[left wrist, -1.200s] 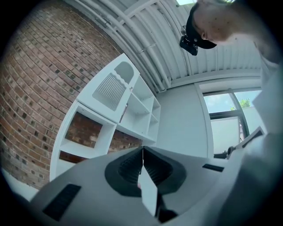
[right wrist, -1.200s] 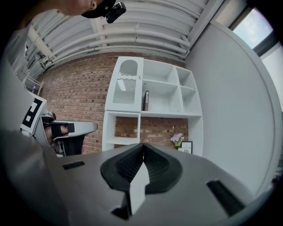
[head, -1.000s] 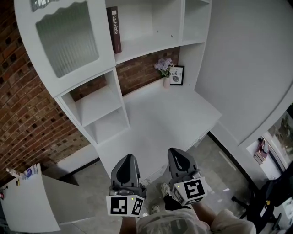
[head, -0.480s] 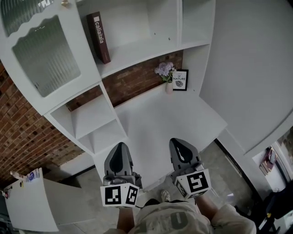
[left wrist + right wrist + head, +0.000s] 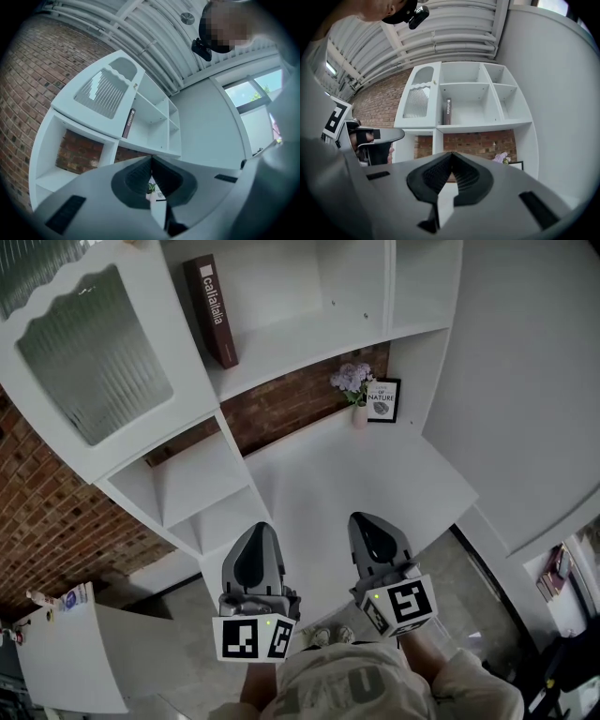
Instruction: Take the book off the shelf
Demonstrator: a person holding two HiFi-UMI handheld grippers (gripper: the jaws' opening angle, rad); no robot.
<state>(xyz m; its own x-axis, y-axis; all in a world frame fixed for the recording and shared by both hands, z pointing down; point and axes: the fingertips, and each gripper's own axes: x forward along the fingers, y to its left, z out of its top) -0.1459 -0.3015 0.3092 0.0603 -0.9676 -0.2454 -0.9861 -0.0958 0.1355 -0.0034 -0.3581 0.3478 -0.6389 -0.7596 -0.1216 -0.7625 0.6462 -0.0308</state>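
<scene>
A dark red book point(image 5: 213, 310) stands upright on the upper shelf point(image 5: 300, 338) of a white wall unit, leaning against the cabinet side. The same book point(image 5: 129, 123) shows small in the left gripper view, and the book point(image 5: 448, 111) stands far off in the right gripper view. My left gripper point(image 5: 257, 554) and right gripper point(image 5: 370, 537) hang side by side low over the front of the white desk point(image 5: 347, 474), well below the book. Both have their jaws pressed together with nothing between them.
A glass-fronted cabinet door point(image 5: 94, 352) stands left of the book. A vase of purple flowers point(image 5: 354, 381) and a small framed picture point(image 5: 382, 399) sit at the desk's back right. Open cubbies point(image 5: 202, 488) lie lower left, brick wall behind, a white wall to the right.
The view has shifted, so the shelf unit sits a little further right and lower in the picture. Both grippers stay shut, side by side near the desk front.
</scene>
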